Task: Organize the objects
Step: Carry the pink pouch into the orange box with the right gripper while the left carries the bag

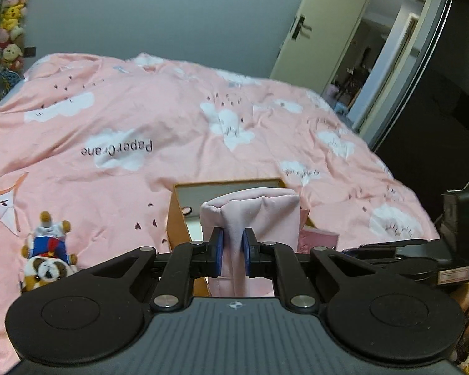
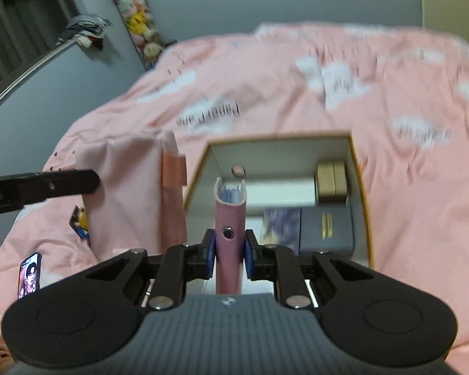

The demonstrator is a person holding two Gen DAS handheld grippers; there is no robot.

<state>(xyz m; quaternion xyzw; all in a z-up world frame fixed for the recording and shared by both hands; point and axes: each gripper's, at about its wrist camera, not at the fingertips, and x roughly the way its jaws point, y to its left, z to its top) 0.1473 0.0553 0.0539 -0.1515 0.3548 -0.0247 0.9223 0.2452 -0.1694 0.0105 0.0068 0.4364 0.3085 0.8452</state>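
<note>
Pink bedspread (image 2: 406, 187) under open box (image 2: 356, 168). My right gripper (image 2: 229, 251) pinches pink wallet (image 2: 229, 218), long axis pointing straight into it. My left gripper (image 1: 233, 248) pinches pink cloth pouch (image 1: 253, 215) beside box's left wall.

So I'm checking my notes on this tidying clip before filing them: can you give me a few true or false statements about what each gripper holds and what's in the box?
1. The left gripper pinches pink cloth. True.
2. The right gripper is empty. False: it grips a pink case.
3. The open box lies on a pink bedspread. True.
4. The box is empty. False: it holds a dark blue box and others.
</note>
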